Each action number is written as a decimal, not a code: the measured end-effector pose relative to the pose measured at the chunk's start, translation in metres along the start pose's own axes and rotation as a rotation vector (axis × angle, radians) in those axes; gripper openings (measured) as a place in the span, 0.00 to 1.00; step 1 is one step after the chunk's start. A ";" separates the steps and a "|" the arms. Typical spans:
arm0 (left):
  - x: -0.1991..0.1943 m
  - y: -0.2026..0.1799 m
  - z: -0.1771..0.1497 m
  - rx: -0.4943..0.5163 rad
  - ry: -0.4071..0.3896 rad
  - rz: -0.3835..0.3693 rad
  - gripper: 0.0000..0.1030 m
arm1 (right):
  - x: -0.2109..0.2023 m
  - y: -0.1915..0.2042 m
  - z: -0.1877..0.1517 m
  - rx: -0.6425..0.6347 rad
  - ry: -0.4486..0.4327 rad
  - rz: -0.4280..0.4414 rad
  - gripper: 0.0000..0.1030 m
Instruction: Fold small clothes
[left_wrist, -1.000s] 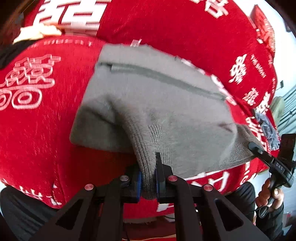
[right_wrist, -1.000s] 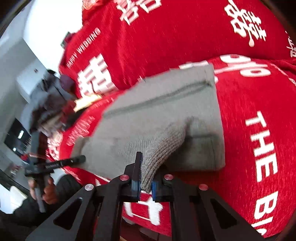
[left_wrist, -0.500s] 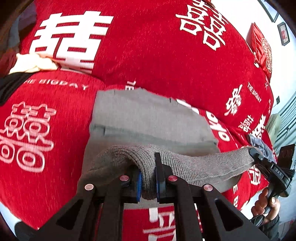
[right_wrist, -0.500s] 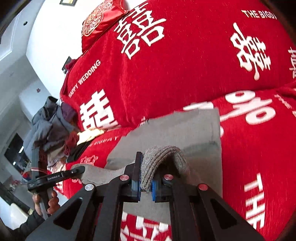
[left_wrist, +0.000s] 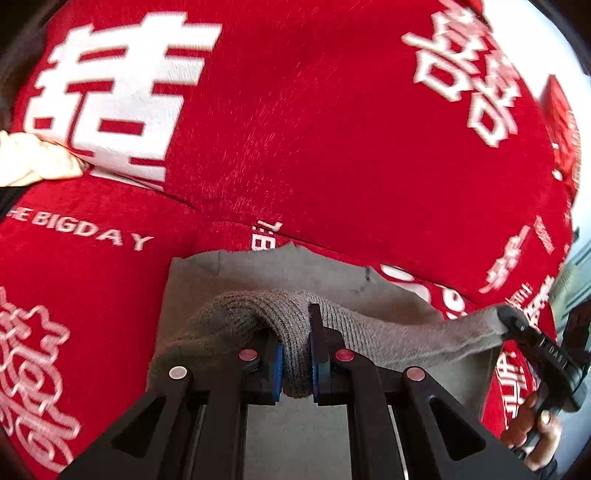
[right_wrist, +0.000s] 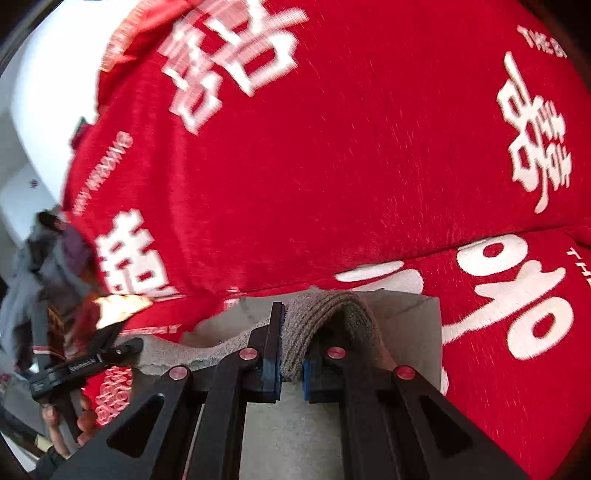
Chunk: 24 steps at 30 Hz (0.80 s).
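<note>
A grey knit garment (left_wrist: 280, 273) lies on the red sofa seat, its ribbed hem lifted and stretched between both grippers. My left gripper (left_wrist: 296, 354) is shut on the ribbed hem (left_wrist: 291, 317), which bunches between the blue pads. My right gripper (right_wrist: 291, 354) is shut on the other end of the same hem (right_wrist: 325, 306). In the left wrist view the right gripper (left_wrist: 517, 325) shows at the far right, with a hand (left_wrist: 535, 428) below it. In the right wrist view the left gripper (right_wrist: 122, 350) shows at the far left. The hem hangs over the garment's far half.
The red sofa cover (left_wrist: 332, 129) with white lettering fills both views, backrest rising right behind the garment. A cream cloth (left_wrist: 33, 158) lies at the left on the seat. A heap of grey and dark clothes (right_wrist: 40, 273) sits beyond the sofa's left end.
Both grippers have carried the ribbed hem away from the seat's front towards the backrest, folding the garment over itself. Less of the flat grey cloth shows beyond the hem.
</note>
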<state>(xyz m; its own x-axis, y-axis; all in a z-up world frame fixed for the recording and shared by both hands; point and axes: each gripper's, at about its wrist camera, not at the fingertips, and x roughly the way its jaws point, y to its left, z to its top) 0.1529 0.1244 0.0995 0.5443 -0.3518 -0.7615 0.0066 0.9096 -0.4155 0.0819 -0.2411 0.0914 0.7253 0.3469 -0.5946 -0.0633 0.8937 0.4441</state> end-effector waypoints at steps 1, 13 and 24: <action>0.014 0.002 0.006 -0.008 0.011 0.010 0.11 | 0.017 -0.005 0.002 0.005 0.024 -0.019 0.08; 0.090 0.057 0.018 -0.218 0.195 -0.056 0.31 | 0.085 -0.053 0.002 0.144 0.153 -0.161 0.42; 0.016 0.049 0.007 -0.176 -0.002 -0.035 0.99 | 0.057 -0.001 -0.008 -0.129 0.137 -0.220 0.77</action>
<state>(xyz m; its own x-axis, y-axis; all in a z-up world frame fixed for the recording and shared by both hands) 0.1678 0.1643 0.0702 0.5476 -0.3817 -0.7446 -0.1214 0.8442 -0.5221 0.1176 -0.2199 0.0517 0.6325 0.1683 -0.7561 -0.0078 0.9775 0.2110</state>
